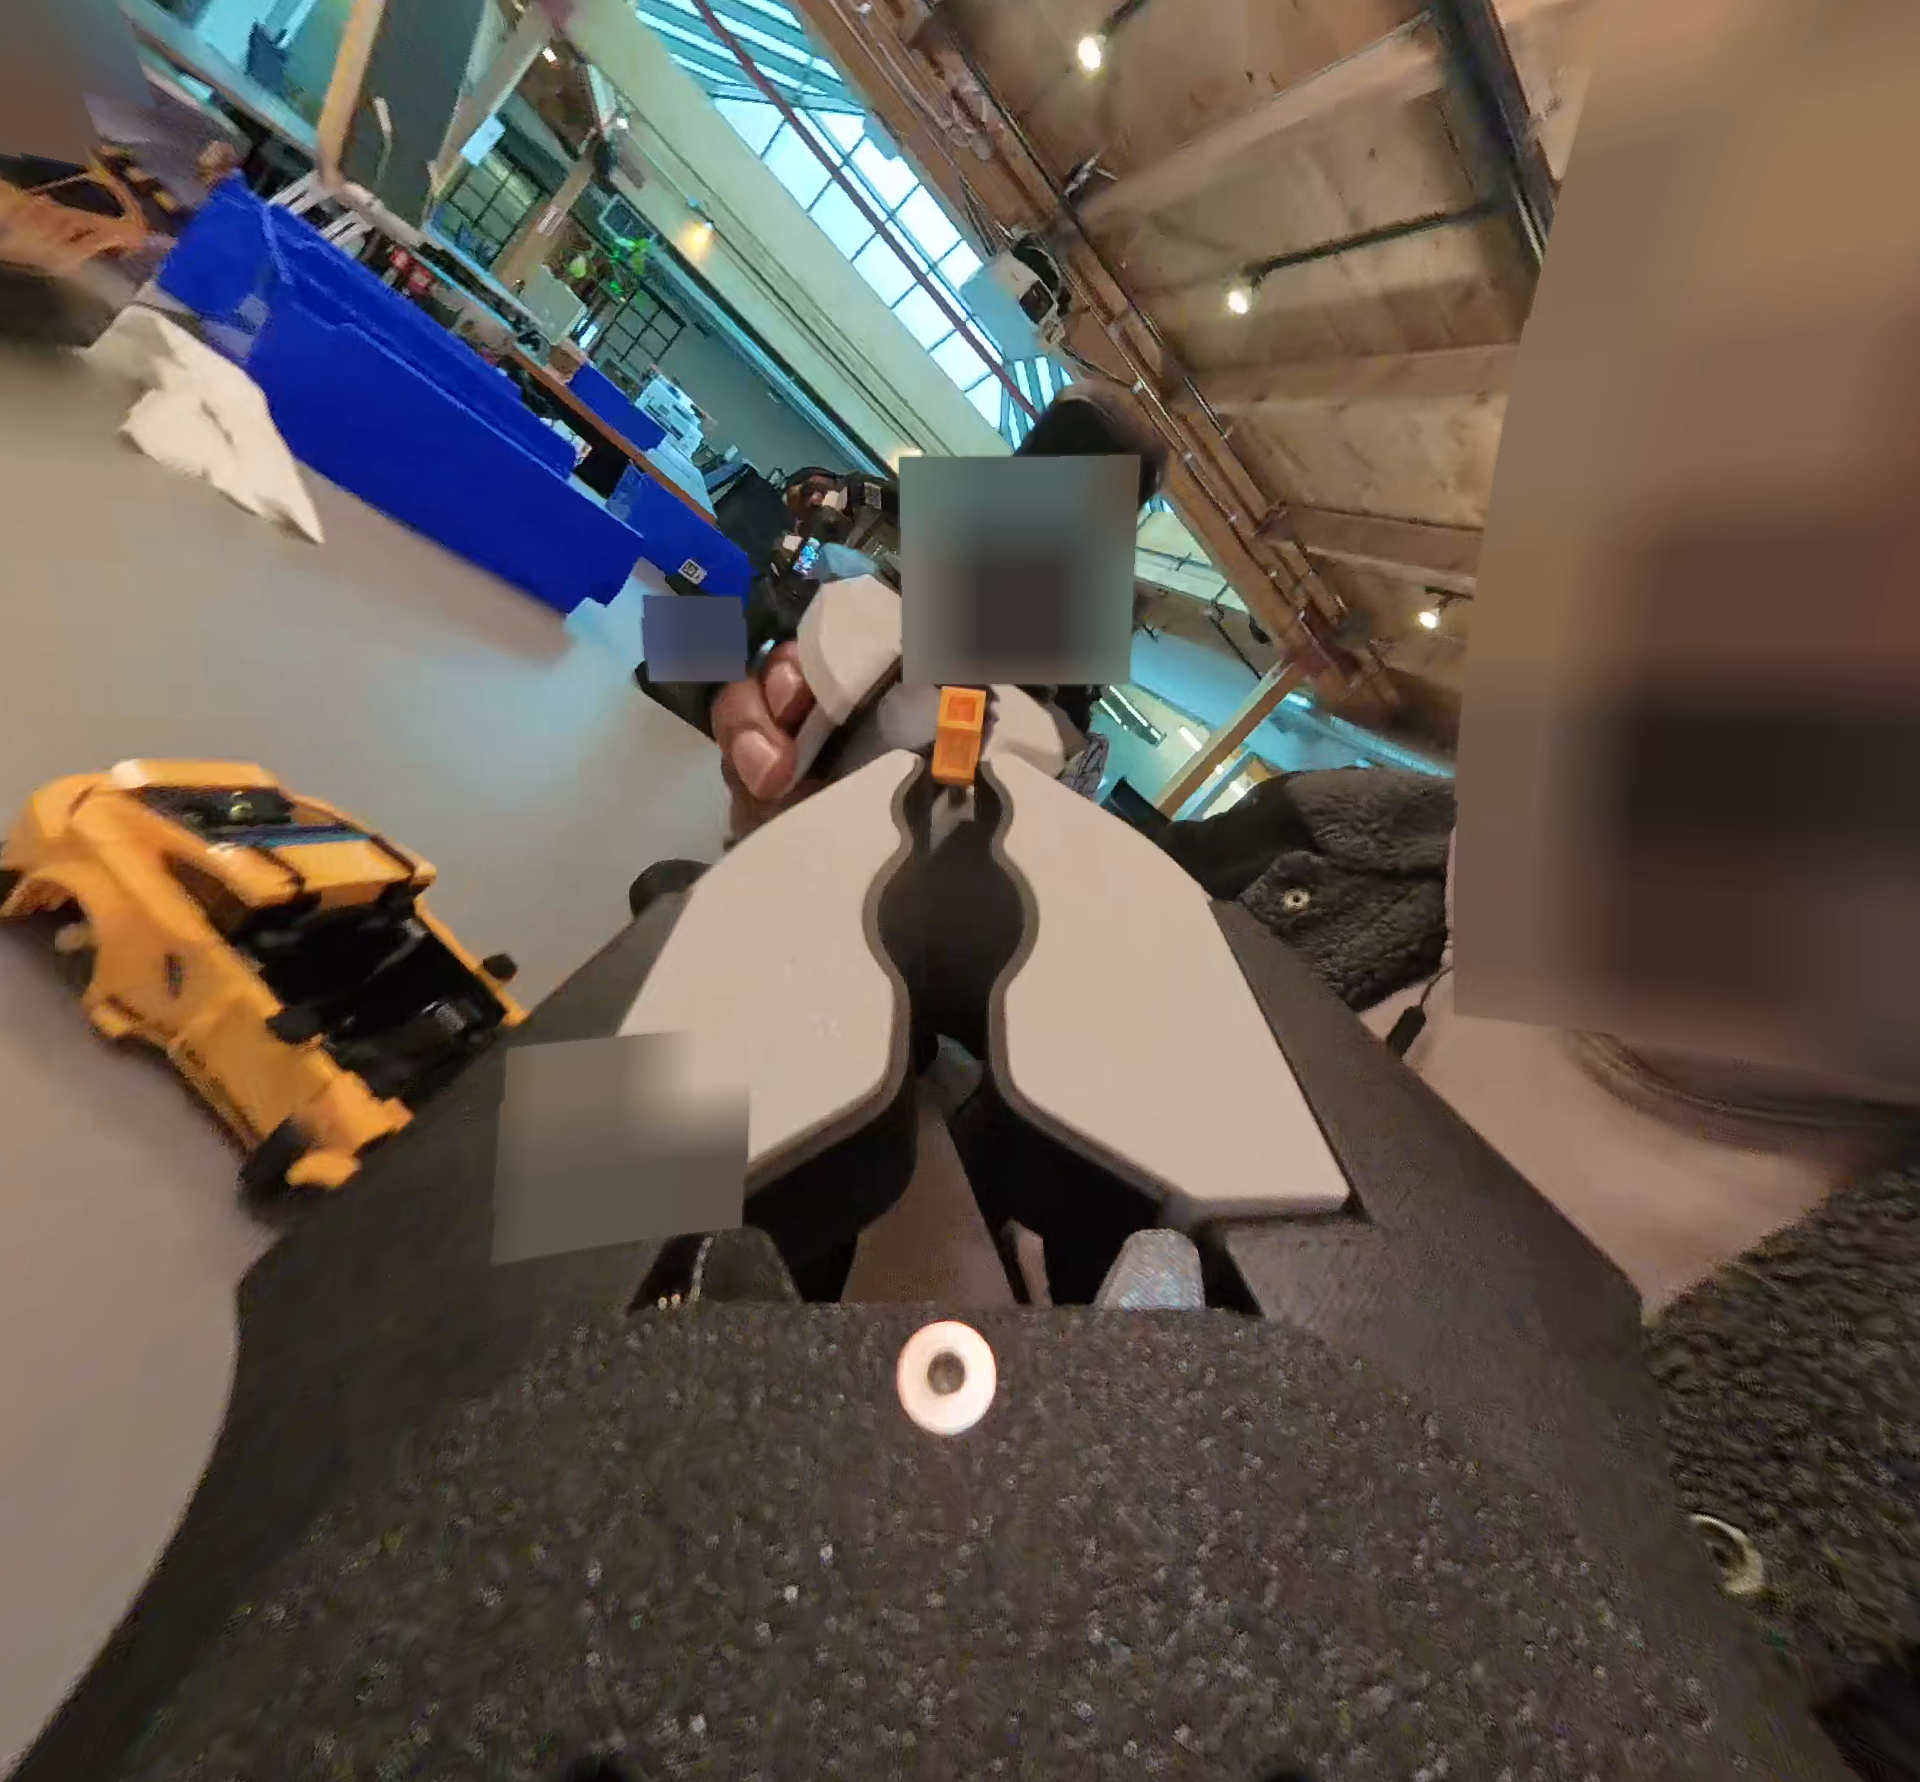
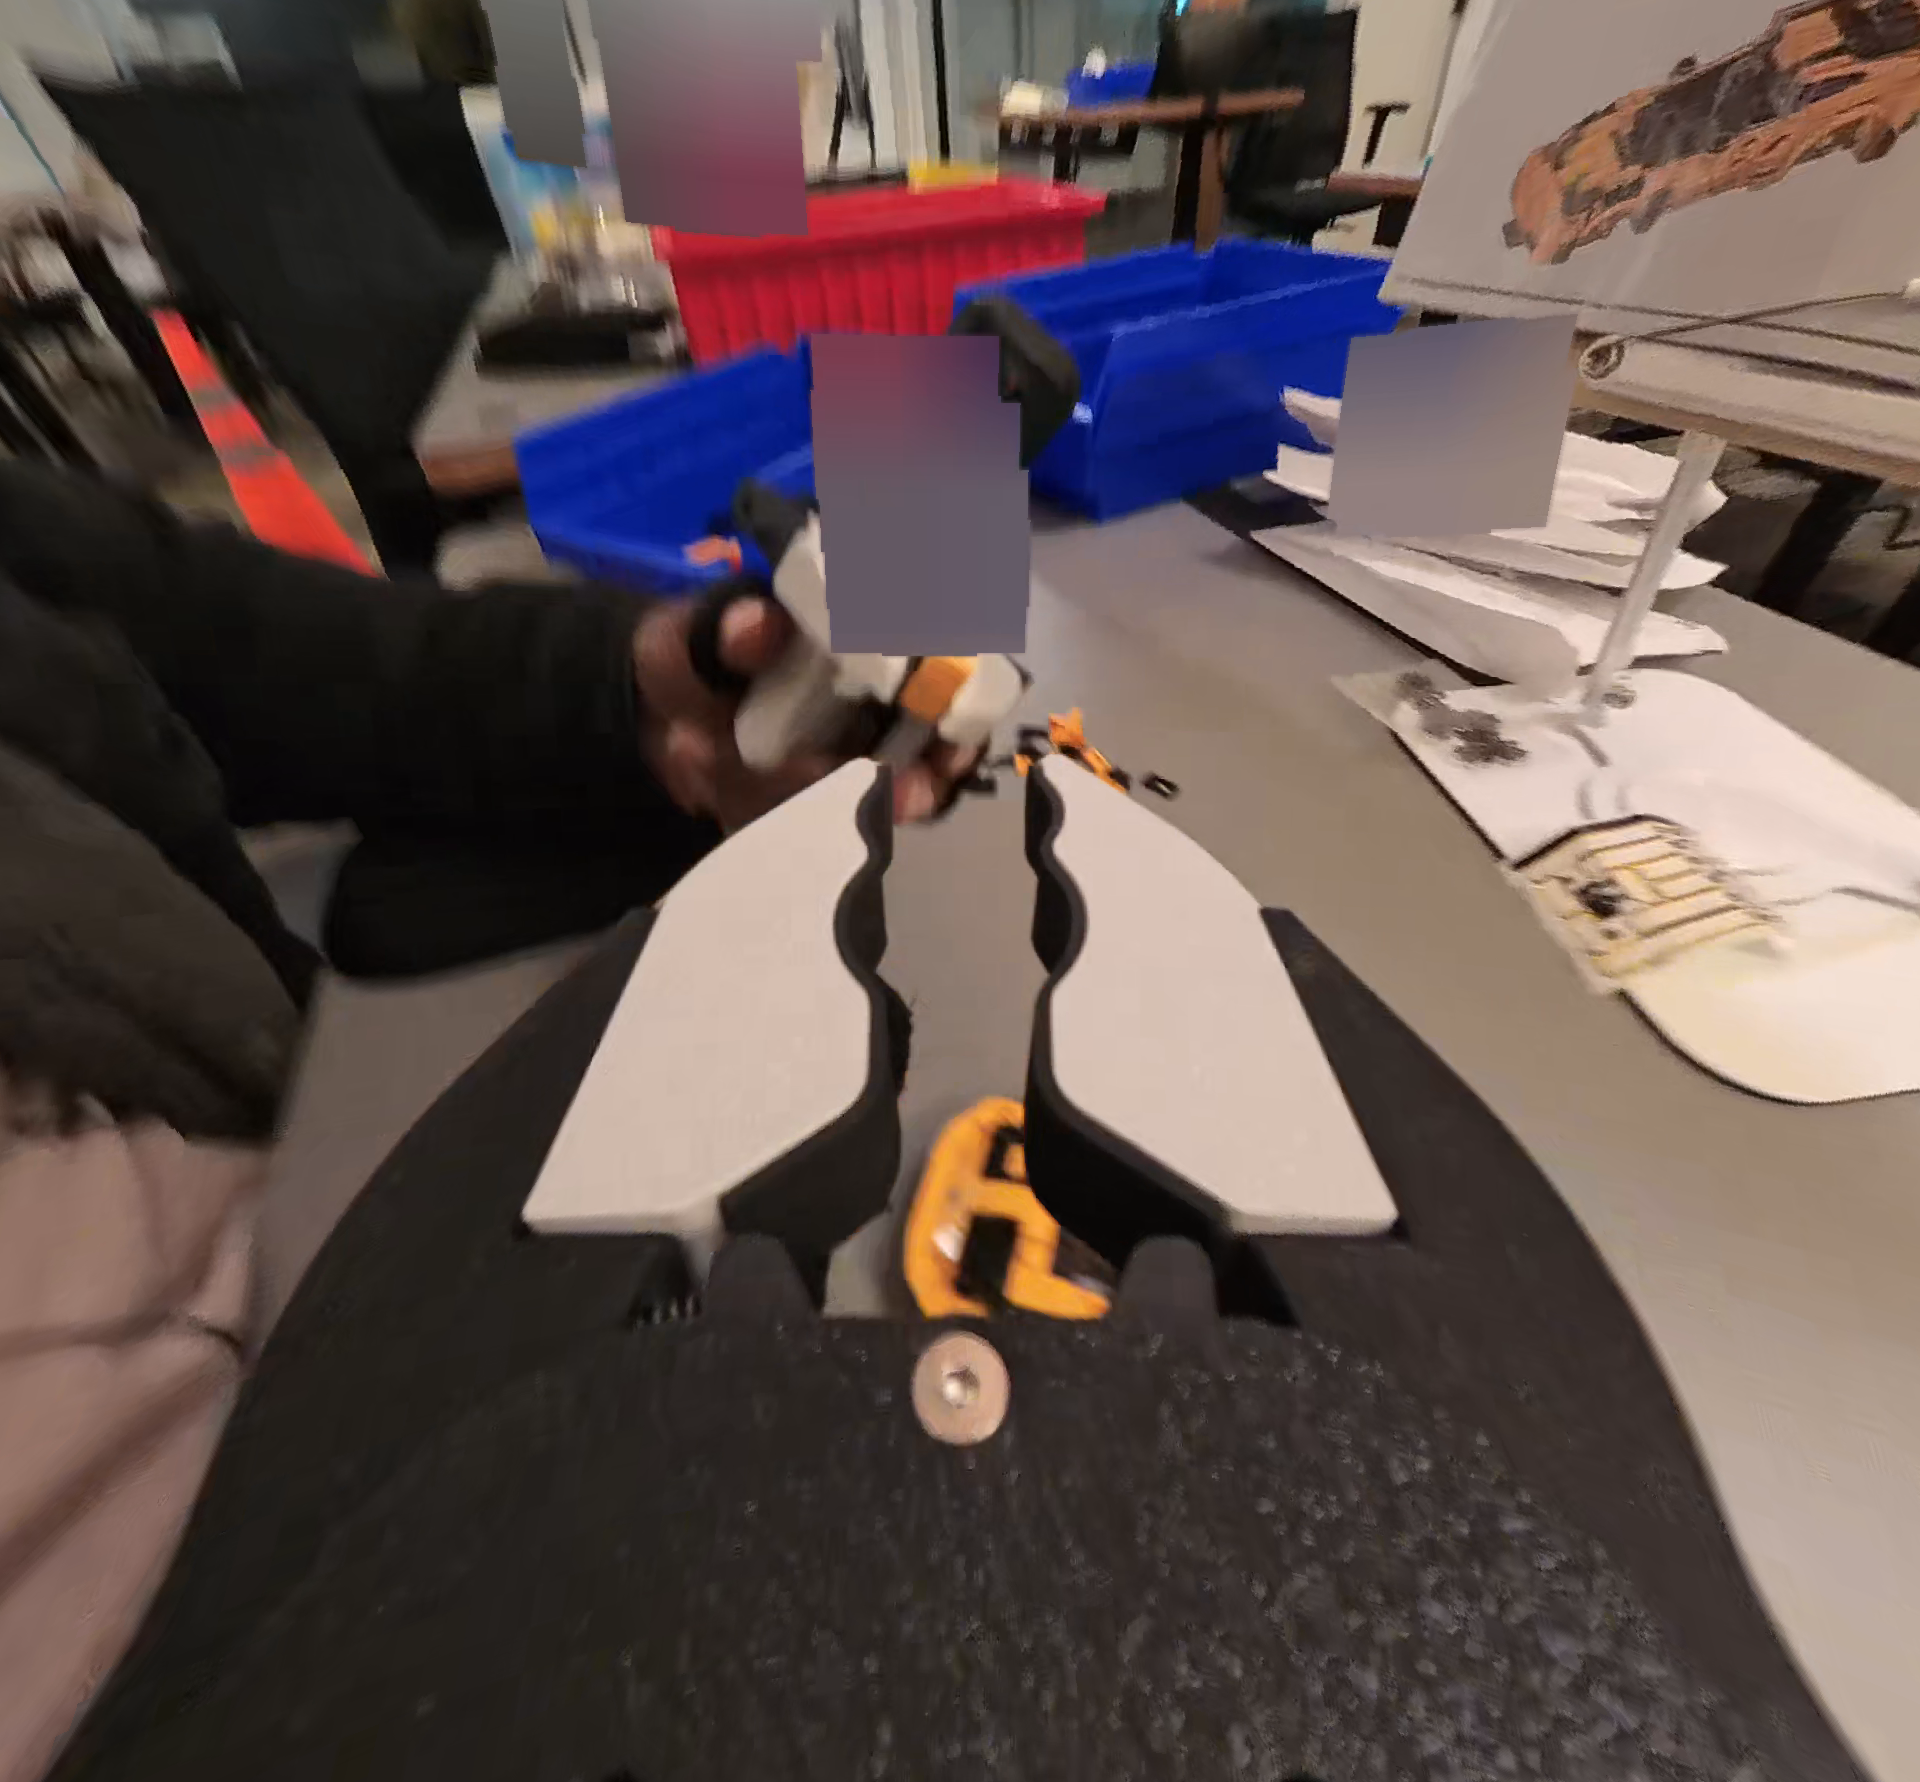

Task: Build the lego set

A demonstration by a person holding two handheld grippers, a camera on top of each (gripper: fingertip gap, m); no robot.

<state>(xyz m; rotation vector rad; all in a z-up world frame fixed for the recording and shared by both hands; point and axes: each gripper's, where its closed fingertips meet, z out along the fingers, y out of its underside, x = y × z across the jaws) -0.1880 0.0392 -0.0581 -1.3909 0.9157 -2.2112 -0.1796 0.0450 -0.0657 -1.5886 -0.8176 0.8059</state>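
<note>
Holding a small orange brick [image 1: 956,733] pinched at the tips of the left claw [image 1: 951,787], raised off the counter [image 1: 343,693]; right claw [image 2: 956,787] parted, empty. Yellow car body [image 1: 260,963] lying near left. Next, probably: lowering, aligning studs, pressing home.

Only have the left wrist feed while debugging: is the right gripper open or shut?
Observer: Open. The right gripper holds nothing.
Operator: What's below it?
Observer: A yellow car on the table, showing between the finger bases.
Operator: Any loose pieces?
Observer: A few small ones just past its tips, near the left gripper and its brick.
</note>
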